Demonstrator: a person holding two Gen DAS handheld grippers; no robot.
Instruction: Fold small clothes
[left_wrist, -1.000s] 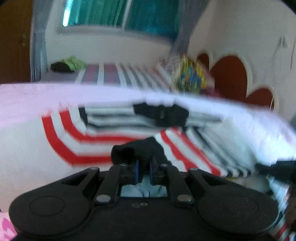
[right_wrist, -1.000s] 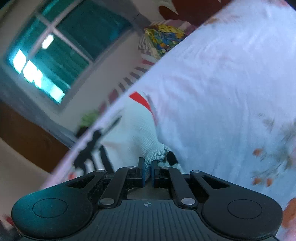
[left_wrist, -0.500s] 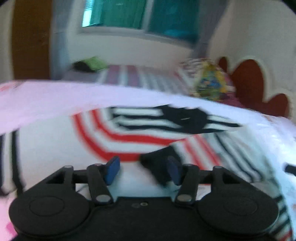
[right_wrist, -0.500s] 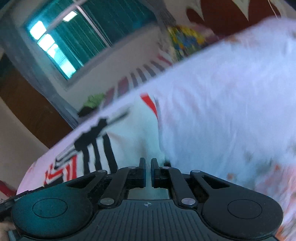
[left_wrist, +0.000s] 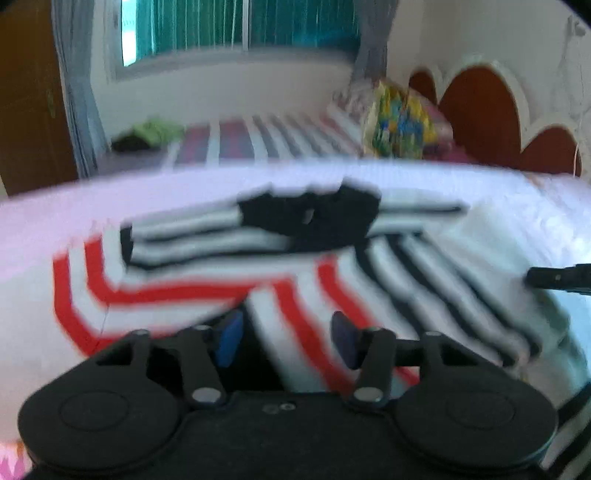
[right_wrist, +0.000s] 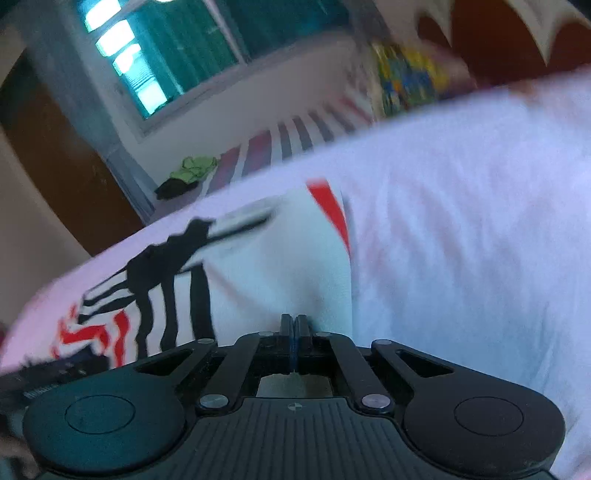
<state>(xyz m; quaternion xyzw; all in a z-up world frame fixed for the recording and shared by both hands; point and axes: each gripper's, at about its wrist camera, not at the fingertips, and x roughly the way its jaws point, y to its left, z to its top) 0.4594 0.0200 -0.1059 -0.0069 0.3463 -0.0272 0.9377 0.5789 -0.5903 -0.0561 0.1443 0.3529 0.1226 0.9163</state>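
A white knit top (left_wrist: 207, 273) with red and black stripes and a black collar (left_wrist: 314, 218) lies on the pale bed sheet (left_wrist: 517, 206). My left gripper (left_wrist: 286, 334) hovers low over its near edge. Its jaws are opening, a red-striped sleeve (left_wrist: 295, 332) lies between the blue pads (left_wrist: 227, 334), and they do not press on it. In the right wrist view the top (right_wrist: 266, 266) lies to the left, its white edge just past my right gripper (right_wrist: 294, 321), which is shut with no cloth seen between its fingers. The right gripper's tip (left_wrist: 557, 278) shows at the top's right side.
Behind this bed stands a second bed with a striped cover (left_wrist: 240, 140), green and dark clothes (left_wrist: 147, 134) and a colourful pillow (left_wrist: 399, 122). A red scalloped headboard (left_wrist: 480, 103) lines the right wall. A brown door (left_wrist: 29, 110) and a window are at the back.
My left jaws opened and let go of the black cuff, and the sleeve now rests on the top. My right gripper let go of the white cloth edge, rolled and drew back.
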